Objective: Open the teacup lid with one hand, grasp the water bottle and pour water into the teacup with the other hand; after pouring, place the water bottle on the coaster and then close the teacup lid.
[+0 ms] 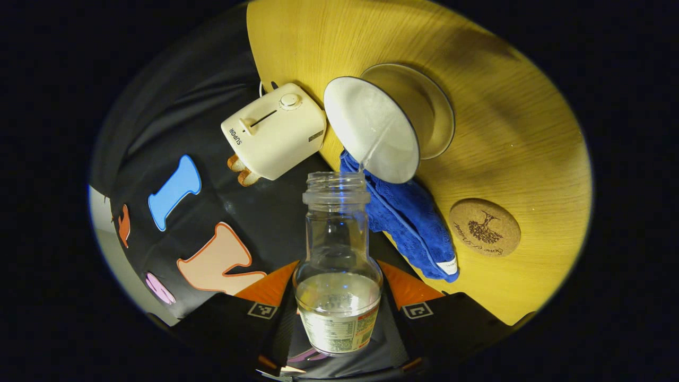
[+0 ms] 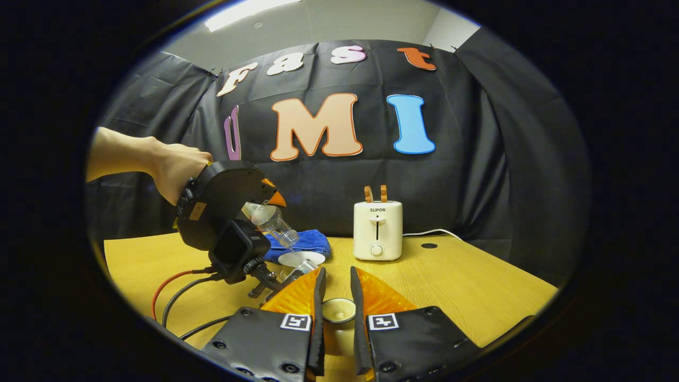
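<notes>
The left gripper [image 1: 337, 313] has its jaws clenched on the water bottle [image 1: 337, 265], gripping it by the lower body. The bottle's long axis runs straight away from the camera, its open mouth tilted down toward the teacup [image 1: 371, 130], and a thin stream of water falls from the lip into the cup's pale inside. Water still sits in the bottle's base. The cup stands on a saucer [image 1: 432, 114] on the yellow desk [image 1: 509, 132]. Just beside the cup lies a blue cloth [image 1: 408, 223], and beyond it, apart, a round cork coaster [image 1: 484, 227]. A cream toaster [image 1: 276, 130] stands near the cup at the desk's edge.

In the right gripper view, the right gripper [image 2: 337, 313] holds the teacup lid [image 2: 338, 310] between its jaws, low over the desk. Farther off, a hand [image 2: 172, 172] tilts the left gripper over the cup, cables trailing across the desk.
</notes>
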